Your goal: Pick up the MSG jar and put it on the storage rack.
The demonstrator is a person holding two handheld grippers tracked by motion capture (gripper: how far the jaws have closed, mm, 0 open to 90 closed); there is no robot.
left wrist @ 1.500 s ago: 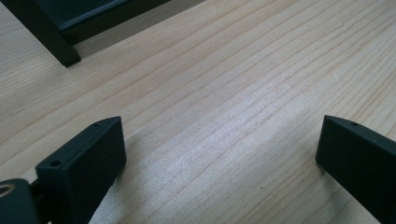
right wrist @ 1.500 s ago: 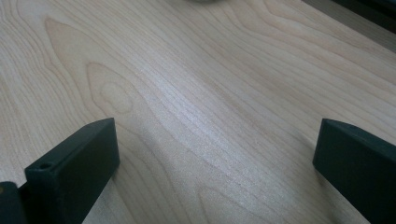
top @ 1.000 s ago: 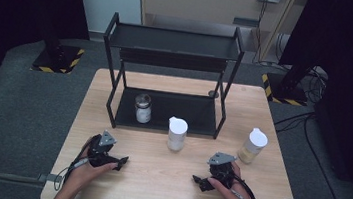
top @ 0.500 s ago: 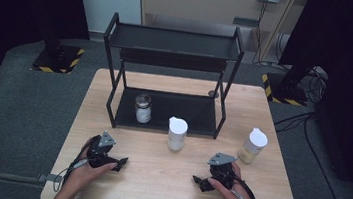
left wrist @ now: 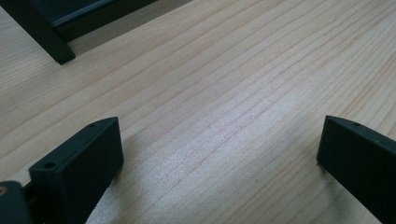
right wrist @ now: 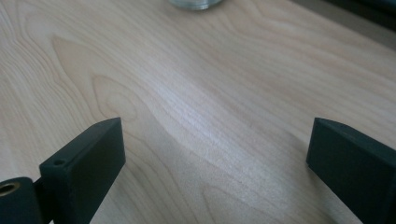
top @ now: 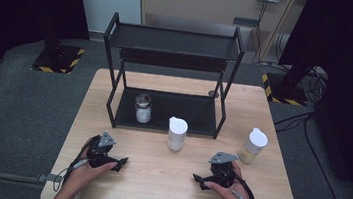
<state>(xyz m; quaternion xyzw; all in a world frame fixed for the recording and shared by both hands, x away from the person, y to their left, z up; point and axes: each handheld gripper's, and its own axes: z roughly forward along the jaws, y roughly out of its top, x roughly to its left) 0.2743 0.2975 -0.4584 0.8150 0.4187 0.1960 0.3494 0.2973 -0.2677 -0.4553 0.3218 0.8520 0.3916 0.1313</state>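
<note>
Pale wooden table (top: 154, 187) on grey carpet, with dark curtains to either side and a light wall panel behind. At the table's far half stands a black two-tier metal rack (top: 173, 44); its lower shelf holds a clear glass jar (top: 142, 107) with a metal lid, toward the left. Just in front of the rack, near the table's centre, stands a white lidded bottle (top: 177, 133); nearer the right edge stands a second bottle with yellowish contents (top: 252, 145) and a white cap. No label text on any container can be read.

Left gripper (top: 119, 162), held low over the near left of the table, points toward the centre; in the left gripper view its jaws stand wide apart over bare wood grain, a rack foot (left wrist: 49, 44) at the upper left. Right gripper (top: 196, 179), near the yellowish bottle, points leftward; its jaws have just been closing slightly yet remain wide apart with nothing between them, and a glass base (right wrist: 195, 3) shows at the top edge of the right gripper view.
</note>
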